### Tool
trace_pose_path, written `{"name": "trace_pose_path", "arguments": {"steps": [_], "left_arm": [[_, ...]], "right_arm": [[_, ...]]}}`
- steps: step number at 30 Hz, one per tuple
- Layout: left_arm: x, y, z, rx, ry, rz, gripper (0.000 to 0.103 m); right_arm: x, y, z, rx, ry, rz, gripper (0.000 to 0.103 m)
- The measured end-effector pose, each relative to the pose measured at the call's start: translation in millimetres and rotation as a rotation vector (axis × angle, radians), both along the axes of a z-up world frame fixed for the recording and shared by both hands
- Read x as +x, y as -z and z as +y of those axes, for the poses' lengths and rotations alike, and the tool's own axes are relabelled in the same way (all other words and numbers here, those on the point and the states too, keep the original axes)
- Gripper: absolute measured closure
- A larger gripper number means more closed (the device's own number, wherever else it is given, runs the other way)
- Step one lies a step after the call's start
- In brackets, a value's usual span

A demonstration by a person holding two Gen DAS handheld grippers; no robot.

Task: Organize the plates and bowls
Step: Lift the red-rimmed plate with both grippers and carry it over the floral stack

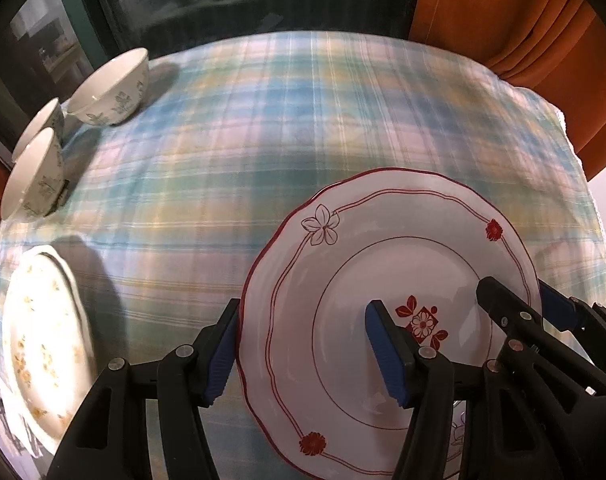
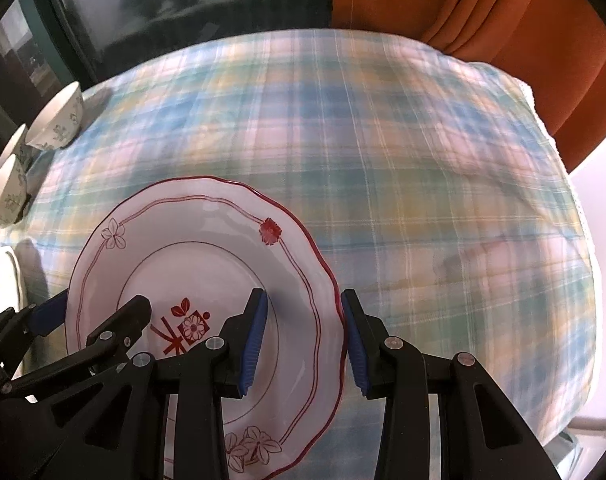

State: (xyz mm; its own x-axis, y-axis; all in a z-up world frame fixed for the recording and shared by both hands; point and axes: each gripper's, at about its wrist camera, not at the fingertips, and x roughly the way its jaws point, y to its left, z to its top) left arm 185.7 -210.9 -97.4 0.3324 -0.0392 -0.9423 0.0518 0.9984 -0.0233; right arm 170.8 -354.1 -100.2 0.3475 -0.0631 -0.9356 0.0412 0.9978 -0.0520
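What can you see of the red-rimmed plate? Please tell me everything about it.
The plate is white and glossy, ceramic by its look, with a scalloped dark-red rim, thin red lines, flower motifs and a red emblem at its centre. It lies face up over the plaid cloth. The left gripper straddles its left rim, the right gripper its right rim, one finger inside and one outside. Whether it is lifted cannot be told.

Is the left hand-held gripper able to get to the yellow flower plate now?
Probably not yet: the left hand-held gripper straddles the red-rimmed plate. The yellow-flowered plate lies apart, with bare tablecloth between.
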Motion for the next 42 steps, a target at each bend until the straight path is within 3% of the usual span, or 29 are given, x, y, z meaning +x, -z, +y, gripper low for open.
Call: {"name": "trace_pose_path", "arguments": {"steps": [10,22,32,42], "left_arm": [[-17.5,-37.7,51.0,-0.002,0.040,-0.068,0.041],[-40.1,-56.6,121.8,-0.061,0.026,-0.120,0.041],[-56.5,-56.7,182.2,-0.067,0.007,-0.137,0.041],[-62.8,-38.8,235.7,-0.056,-0.031,-0.099,0.041]], "right_arm": [[-24.6,-34.8,48.3,0.019,0.048,-0.076,0.061],[-48.1,-60.5,121.7,-0.024,0.051,-0.137,0.061],[-64.5,-61.1,183.1,-0.033,0.031,-0.167,0.061],[-66.4,-42.0,236.8,-0.017,0.002,-0.131,0.060]]}}
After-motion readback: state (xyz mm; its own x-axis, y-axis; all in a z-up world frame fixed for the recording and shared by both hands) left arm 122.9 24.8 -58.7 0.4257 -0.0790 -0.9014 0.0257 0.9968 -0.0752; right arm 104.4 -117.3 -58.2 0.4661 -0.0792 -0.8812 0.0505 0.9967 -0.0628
